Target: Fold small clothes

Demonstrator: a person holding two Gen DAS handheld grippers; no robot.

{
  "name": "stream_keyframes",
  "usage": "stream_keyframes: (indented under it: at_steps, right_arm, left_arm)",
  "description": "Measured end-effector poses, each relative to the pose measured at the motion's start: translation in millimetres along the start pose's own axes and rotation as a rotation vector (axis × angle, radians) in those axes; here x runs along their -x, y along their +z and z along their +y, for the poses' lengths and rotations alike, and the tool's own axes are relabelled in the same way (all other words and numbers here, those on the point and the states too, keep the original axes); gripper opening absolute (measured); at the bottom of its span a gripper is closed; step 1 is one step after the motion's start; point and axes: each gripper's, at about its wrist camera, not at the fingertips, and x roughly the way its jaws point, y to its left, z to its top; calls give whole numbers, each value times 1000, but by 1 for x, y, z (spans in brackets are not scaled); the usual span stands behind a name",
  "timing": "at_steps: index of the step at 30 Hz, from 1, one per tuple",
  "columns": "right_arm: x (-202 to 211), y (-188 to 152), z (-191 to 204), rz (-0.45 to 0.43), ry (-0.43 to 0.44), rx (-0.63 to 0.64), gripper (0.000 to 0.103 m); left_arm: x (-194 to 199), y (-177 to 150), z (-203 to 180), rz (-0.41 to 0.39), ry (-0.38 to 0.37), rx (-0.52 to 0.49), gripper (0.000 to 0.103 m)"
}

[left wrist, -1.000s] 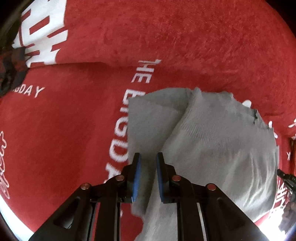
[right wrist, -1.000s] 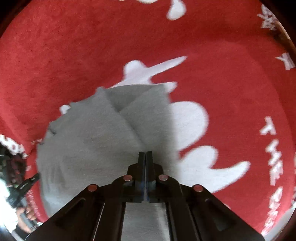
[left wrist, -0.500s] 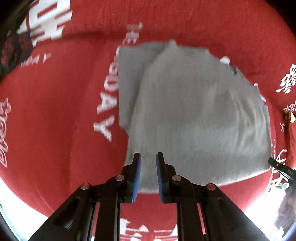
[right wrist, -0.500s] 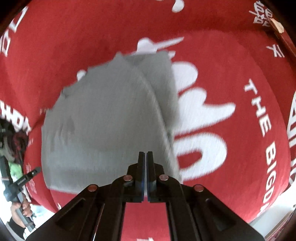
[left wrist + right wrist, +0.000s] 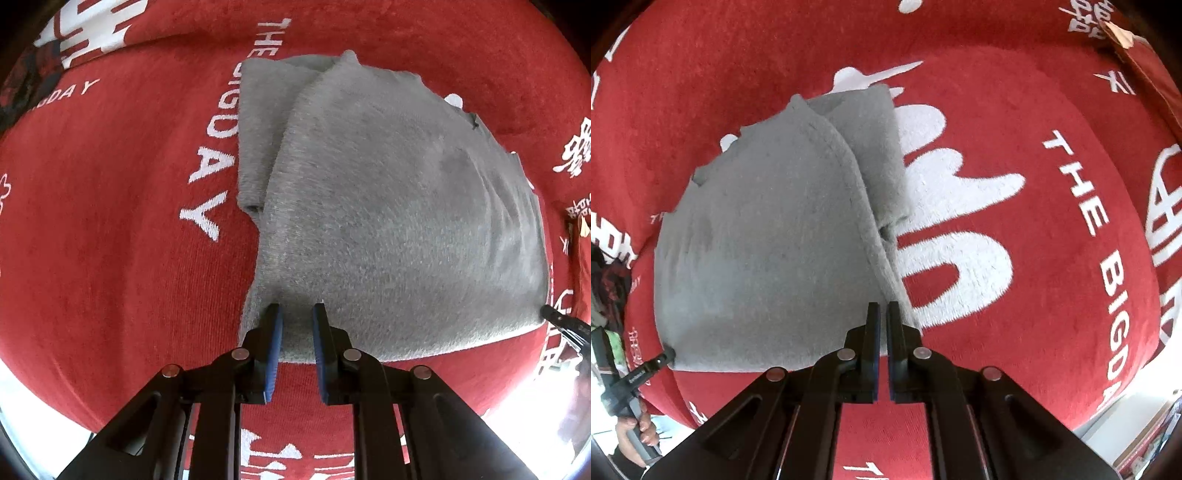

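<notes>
A grey knitted garment [image 5: 388, 203] lies folded flat on a red blanket [image 5: 110, 221], one sleeve showing under its left side. My left gripper [image 5: 297, 306] points down at the garment's near left corner, shut on a bunch of cloth that puckers at the pads. In the right wrist view the same garment [image 5: 768, 240] fills the left half. My right gripper [image 5: 883, 304] stands over its near right corner. Its jaws are opening to a thin slit, with the hem between them and lying loose. A hand [image 5: 639, 424] holds the left gripper [image 5: 653, 365] at the far corner.
The red blanket [image 5: 1052, 295] with white lettering spreads on all sides of the garment. A dark plaid cloth [image 5: 26, 85] lies at its far left edge. A red box [image 5: 1145, 74] sits at the upper right. Bright floor shows beyond the near edge.
Both grippers came toward the near edge and drew the raised grey cloth over itself, so it now lies flat and doubled. The right jaws have parted slightly.
</notes>
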Motion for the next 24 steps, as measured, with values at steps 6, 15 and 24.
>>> stream_keyframes:
  at_steps: [6, 15, 24]
  right_arm:
    - [-18, -2, -5, 34, -16, -12, 0]
    - [5, 13, -21, -53, 96, -163, 6]
    - [-22, 59, -40, -43, 89, -282, 6]
  left_arm:
    - [1, 0, 6, 5, -21, 8, 18]
    - [8, -4, 8, 5, -8, 18, 18]
    - [18, 0, -2, -16, 3, 0, 18]
